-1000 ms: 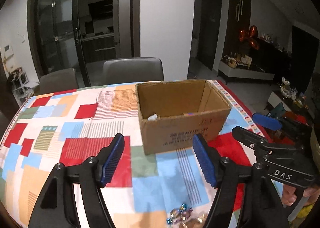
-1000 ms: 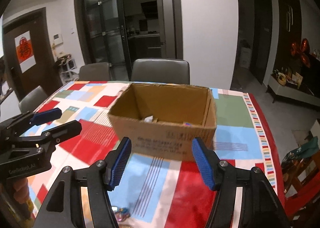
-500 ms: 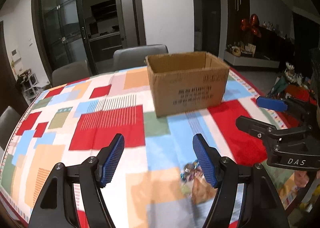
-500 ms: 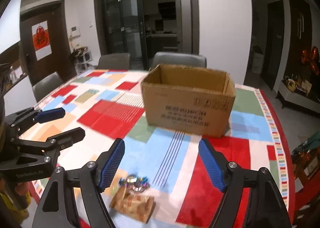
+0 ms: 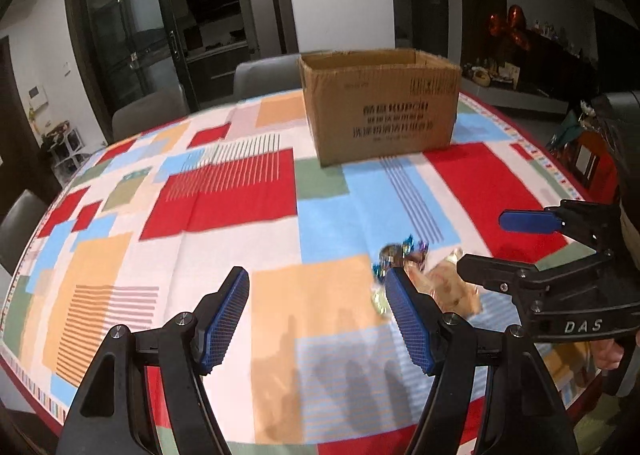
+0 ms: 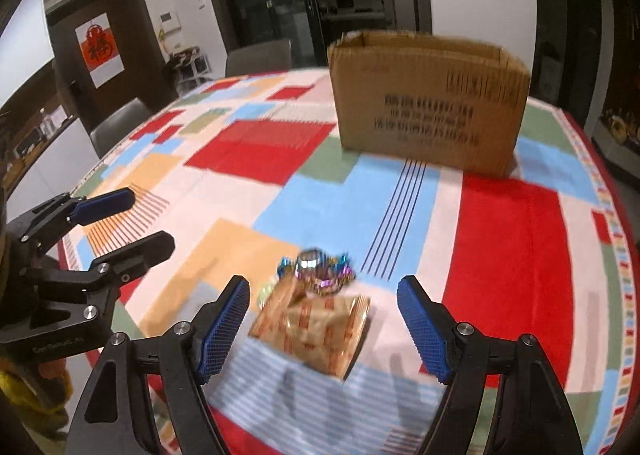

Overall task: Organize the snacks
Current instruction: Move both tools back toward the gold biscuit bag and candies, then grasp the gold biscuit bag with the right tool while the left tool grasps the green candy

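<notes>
An open cardboard box [image 5: 380, 107] stands at the far side of the table; it also shows in the right wrist view [image 6: 428, 103]. A tan snack packet [image 6: 316, 329] and a cluster of shiny wrapped candies [image 6: 316, 267] lie near the front edge. In the left wrist view the packet [image 5: 452, 287] and candies [image 5: 400, 255] lie right of my left gripper [image 5: 320, 315], which is open and empty. My right gripper [image 6: 324, 321] is open and empty, low over the packet. Each gripper shows in the other's view: the right one [image 5: 504, 245], the left one [image 6: 128, 221].
A patchwork tablecloth [image 5: 224, 191] in red, blue and orange covers the table. Grey chairs [image 5: 264, 71] stand behind and to the left of it. The table's edge runs close on the right [image 6: 616, 255].
Both grippers have pulled back from the box and dropped toward the front of the table. The packet and candies now lie close in front of the right gripper. Both stay open.
</notes>
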A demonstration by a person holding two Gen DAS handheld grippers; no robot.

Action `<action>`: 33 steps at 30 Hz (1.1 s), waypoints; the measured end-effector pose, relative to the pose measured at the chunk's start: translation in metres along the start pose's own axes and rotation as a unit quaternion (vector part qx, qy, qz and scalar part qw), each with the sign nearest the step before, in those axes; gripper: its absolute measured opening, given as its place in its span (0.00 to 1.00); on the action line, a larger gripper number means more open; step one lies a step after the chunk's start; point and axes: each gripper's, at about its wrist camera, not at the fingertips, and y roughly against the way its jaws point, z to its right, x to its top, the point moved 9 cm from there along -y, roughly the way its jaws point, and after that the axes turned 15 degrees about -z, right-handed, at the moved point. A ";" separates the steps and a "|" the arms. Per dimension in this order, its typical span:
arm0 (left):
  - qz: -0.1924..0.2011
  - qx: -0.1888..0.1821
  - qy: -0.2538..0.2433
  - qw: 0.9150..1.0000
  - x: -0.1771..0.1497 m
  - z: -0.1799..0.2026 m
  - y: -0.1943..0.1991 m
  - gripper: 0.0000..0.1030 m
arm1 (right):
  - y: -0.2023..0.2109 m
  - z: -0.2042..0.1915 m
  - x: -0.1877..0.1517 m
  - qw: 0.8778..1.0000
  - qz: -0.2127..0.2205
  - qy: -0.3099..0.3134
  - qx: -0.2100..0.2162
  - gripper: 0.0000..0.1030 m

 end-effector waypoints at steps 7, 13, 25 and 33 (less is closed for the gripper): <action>-0.040 -0.011 0.020 0.999 -0.024 0.000 -0.024 0.68 | -0.040 0.003 -0.013 0.998 -0.050 -0.025 0.029 0.74; -0.052 -0.009 0.028 0.998 -0.031 -0.005 -0.035 0.68 | -0.060 0.006 -0.014 0.997 -0.069 -0.030 0.020 0.74; -0.066 -0.026 0.038 0.997 -0.033 0.001 -0.047 0.67 | -0.069 -0.003 -0.015 0.998 -0.049 -0.029 0.038 0.53; -0.068 -0.054 0.033 0.996 -0.028 0.017 -0.053 0.64 | -0.046 0.010 -0.019 0.998 -0.015 -0.055 0.020 0.49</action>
